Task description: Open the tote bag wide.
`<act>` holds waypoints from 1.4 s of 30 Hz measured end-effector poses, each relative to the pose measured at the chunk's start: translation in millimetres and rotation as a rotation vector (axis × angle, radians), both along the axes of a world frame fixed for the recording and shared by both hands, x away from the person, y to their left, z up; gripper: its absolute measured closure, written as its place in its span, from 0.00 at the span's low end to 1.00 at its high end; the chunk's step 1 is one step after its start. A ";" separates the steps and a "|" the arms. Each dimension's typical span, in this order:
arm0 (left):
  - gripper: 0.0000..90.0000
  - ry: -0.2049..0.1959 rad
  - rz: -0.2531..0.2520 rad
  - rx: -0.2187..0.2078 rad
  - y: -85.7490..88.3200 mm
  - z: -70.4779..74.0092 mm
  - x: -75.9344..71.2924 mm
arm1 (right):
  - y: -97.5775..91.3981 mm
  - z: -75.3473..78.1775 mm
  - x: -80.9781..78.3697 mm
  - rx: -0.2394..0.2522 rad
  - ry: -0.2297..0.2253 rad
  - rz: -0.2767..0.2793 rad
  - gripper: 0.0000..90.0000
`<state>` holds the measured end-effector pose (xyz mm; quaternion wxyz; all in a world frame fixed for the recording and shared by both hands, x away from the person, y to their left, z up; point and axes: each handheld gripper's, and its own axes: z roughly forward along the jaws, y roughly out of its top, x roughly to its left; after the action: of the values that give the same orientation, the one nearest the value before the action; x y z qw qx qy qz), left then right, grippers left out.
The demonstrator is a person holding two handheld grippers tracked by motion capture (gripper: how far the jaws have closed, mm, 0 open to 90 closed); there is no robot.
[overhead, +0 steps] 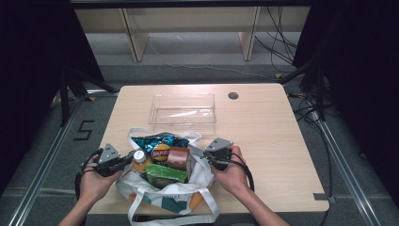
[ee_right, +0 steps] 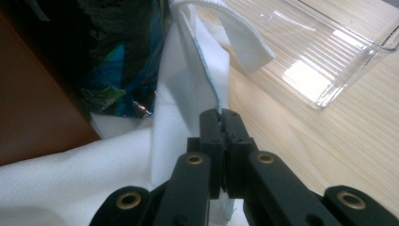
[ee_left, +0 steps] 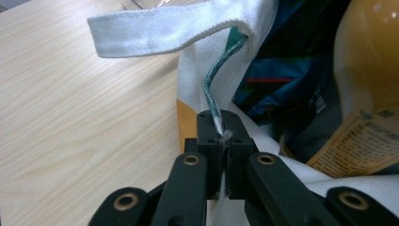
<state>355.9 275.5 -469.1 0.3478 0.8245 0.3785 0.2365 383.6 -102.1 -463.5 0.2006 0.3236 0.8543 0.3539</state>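
Okay, both hand-held grippers are pinching the tote bag (overhead: pixel 164 195) rim. Left hand-held gripper (overhead: pixel 123 161) is pressed together on the bag's left edge, a thin fold of cloth between the pads; right hand-held gripper (overhead: pixel 207 155) is clamped the same way on the bag's right edge.

Bag sits at the near edge of the counter (overhead: pixel 263 136), mouth up, with the clear plastic tray (overhead: pixel 182 109) just beyond it. Inside the bag: chip packet (overhead: pixel 157 141), orange bottle (overhead: pixel 139 161), brown can (overhead: pixel 178 157), green box (overhead: pixel 164 174).

Handling, my read: the fabric is soft and floppy, it won't hold shape, and the load inside looks fairly heavy for a thin rim pinch. I'd grip at the stitched hem or the handles, not the loose panel, or it slips.

Left gripper view gives the green-trimmed hem (ee_left: pixel 214 89) running into the jaws and a handle loop (ee_left: pixel 155 30) above it. Right gripper view gives the plain white hem (ee_right: pixel 207 70) and the tray's ribbed floor (ee_right: pixel 301 52). High view gives the full layout.
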 end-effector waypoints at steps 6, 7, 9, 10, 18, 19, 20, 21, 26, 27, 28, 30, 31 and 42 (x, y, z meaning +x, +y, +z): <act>0.97 0.001 -0.012 0.019 -0.6 -0.6 -1.0 | -0.5 -7.2 0.2 -0.001 0.011 -0.007 1.00; 0.97 0.000 -0.010 0.013 -1.2 -1.2 -1.2 | -0.3 -9.4 0.4 0.000 0.005 -0.007 1.00; 0.97 0.002 -0.009 0.013 -0.8 -0.8 -0.9 | -0.2 -10.4 0.2 0.002 0.007 -0.008 1.00; 0.97 0.000 -0.007 0.007 -0.7 -0.5 -0.7 | -0.1 -10.3 0.2 0.000 0.007 -0.007 1.00; 0.84 -0.049 0.066 -0.152 4.3 7.8 -9.6 | -7.1 1.1 3.7 0.056 0.022 -0.008 0.82; 0.82 -0.058 0.070 -0.164 4.8 9.5 -12.2 | -7.7 4.9 1.6 0.083 0.050 -0.024 0.80; 0.78 -0.060 0.075 -0.170 5.1 10.7 -14.1 | -9.9 10.1 0.9 0.106 0.059 -0.013 0.77; 0.76 -0.059 0.083 -0.180 5.4 11.9 -16.4 | -10.7 12.1 0.7 0.134 0.045 -0.010 0.76; 0.60 -0.110 0.148 -0.236 10.5 21.3 -29.5 | -16.0 30.6 -1.5 0.197 0.016 0.000 0.67; 0.58 -0.122 0.157 -0.251 11.3 22.4 -31.5 | -16.9 34.6 -1.5 0.221 0.014 -0.007 0.65; 0.56 -0.138 0.161 -0.266 12.6 24.3 -34.4 | -16.9 35.9 -0.8 0.244 -0.004 -0.012 0.64; 0.52 -0.155 0.159 -0.324 14.4 26.9 -38.8 | -19.5 42.4 0.1 0.263 -0.013 -0.008 0.62; 0.51 -0.155 0.161 -0.339 15.1 28.4 -41.1 | -19.6 44.9 -0.3 0.279 -0.014 -0.011 0.61; 0.41 -0.182 0.137 -0.420 11.1 31.5 -44.0 | -19.8 60.8 2.9 0.377 -0.036 -0.009 0.58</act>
<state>311.9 286.6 -437.6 0.5273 0.6818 0.4417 0.2490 386.5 -121.9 -402.8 0.1534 0.3527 0.7677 0.5126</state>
